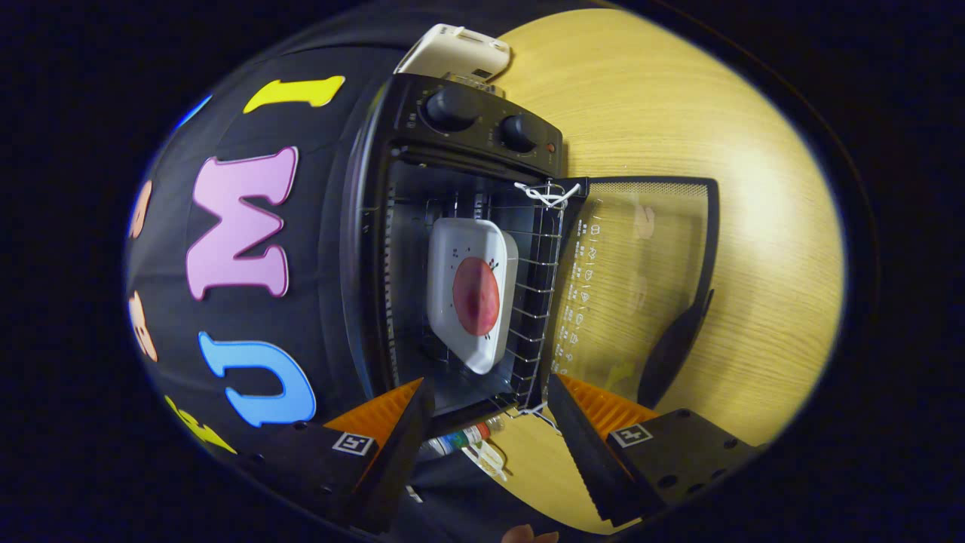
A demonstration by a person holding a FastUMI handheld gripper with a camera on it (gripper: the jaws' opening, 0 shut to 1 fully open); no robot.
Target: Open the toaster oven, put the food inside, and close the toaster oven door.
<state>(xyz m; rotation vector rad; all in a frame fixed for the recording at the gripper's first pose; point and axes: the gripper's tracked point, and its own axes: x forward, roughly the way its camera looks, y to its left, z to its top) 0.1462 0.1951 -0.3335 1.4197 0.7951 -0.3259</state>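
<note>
My gripper [490, 422] stands open, fingers spread, holding nothing. At twelve o'clock, just beyond the fingertips, the white plate [471, 249] with its round red food [476, 296] sits on the rack inside the toaster oven [467, 128]. Its glass door [641, 256] hangs open at two o'clock.

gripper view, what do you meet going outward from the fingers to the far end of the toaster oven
Open gripper, fingers apart holding nothing → white square plate with a round red food slice on the wire rack → two black round knobs on the black toaster oven → white plastic box beyond it.
</note>
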